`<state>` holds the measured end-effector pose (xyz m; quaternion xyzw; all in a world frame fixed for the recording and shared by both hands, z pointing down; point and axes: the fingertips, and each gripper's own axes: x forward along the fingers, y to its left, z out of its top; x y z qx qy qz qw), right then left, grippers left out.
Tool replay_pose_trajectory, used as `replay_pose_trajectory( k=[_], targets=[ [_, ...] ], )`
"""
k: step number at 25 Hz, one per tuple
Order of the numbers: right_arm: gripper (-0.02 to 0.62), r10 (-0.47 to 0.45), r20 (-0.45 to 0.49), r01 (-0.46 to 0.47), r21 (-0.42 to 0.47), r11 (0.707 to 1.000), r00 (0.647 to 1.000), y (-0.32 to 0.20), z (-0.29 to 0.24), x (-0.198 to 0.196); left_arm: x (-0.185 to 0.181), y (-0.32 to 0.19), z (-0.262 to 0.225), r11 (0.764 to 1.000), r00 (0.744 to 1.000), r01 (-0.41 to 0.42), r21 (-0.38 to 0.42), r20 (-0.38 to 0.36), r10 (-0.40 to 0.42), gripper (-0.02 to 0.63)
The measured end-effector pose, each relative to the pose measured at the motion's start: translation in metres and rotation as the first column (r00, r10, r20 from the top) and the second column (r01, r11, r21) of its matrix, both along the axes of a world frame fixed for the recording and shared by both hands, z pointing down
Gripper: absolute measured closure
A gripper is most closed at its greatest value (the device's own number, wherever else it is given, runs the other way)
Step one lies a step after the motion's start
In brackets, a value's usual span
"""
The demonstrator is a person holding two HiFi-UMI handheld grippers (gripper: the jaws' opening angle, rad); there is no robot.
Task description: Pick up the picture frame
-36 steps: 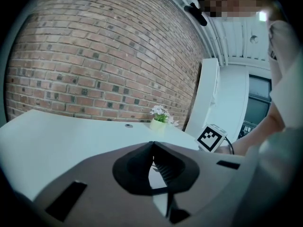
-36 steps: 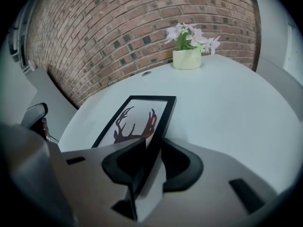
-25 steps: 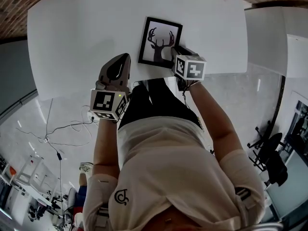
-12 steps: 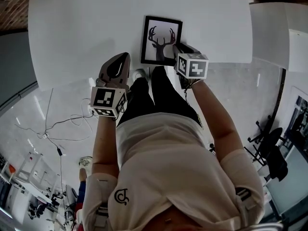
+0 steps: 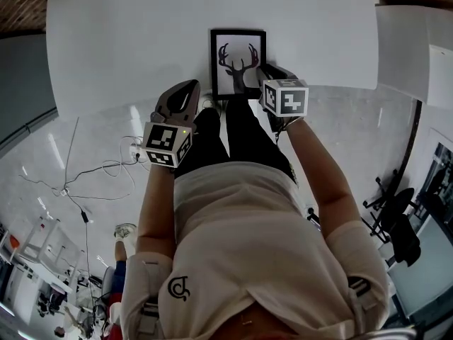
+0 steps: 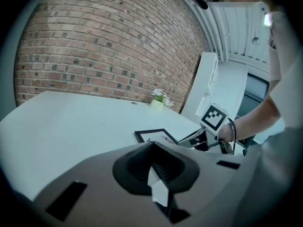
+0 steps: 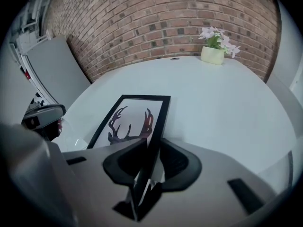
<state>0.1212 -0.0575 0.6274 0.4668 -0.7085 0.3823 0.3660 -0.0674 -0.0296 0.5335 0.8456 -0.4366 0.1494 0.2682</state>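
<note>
the step in hand is the grasp itself: the right gripper (image 7: 150,162) has its fingers (image 7: 182,167) set either side of the right long edge of the picture frame (image 5: 238,62). they have just been closing and look to be pinching that edge. from those fingers the frame runs out ahead and to the left, with the deer print facing up. it lies on the white table (image 5: 127,41), its near end right at the table's near edge, and by the look of it is not yet lifted clear. the left gripper (image 6: 155,171) hangs off to the left of the frame, apart from it. its fingers (image 6: 132,169) are pressed together with nothing between them. the next move, as i judge it, calls for a firm squeeze before raising. the hold is on one side only, so the far, unheld side may sag or swing as the frame leaves the table. a slow, straight lift would suit, with the left gripper free to steady it.
</note>
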Motion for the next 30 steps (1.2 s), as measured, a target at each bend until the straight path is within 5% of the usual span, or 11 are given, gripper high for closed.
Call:
replay_pose_trajectory(
  k=[6,10,15,18,22,30],
  targets=[
    [0.505,0.009,-0.013,-0.009,0.000,1.000,1.000,0.011,-0.002,-0.014,-0.016,0.016,0.015,1.000,1.000,-0.006,-0.016,-0.002,0.006,0.592],
    [0.506,0.007,-0.020,-0.007,-0.013,1.000,1.000,0.021,-0.001,-0.023,-0.006,0.044,0.044,0.977,0.990,-0.075,-0.198,-0.135,0.049,0.586],
    [0.508,-0.017,-0.025,0.017,-0.004,1.000,1.000,0.034,-0.005,-0.031,0.012,0.068,0.062,0.927,0.955,-0.140,-0.347,-0.294,0.034,0.396],
    [0.509,-0.016,-0.030,0.017,0.005,1.000,0.999,0.039,-0.005,-0.036,0.015,0.071,0.075,0.900,0.908,-0.146,-0.410,-0.417,-0.043,0.359],
    [0.509,0.000,-0.033,0.000,0.005,1.000,0.999,0.043,-0.003,-0.039,0.020,0.071,0.088,0.862,0.813,-0.185,-0.471,-0.566,-0.135,0.342],
    [0.509,-0.005,-0.041,0.005,0.001,1.000,0.999,0.053,0.003,-0.059,0.022,0.061,0.102,0.822,0.640,-0.279,-0.496,-0.735,-0.226,0.363]
  ],
)
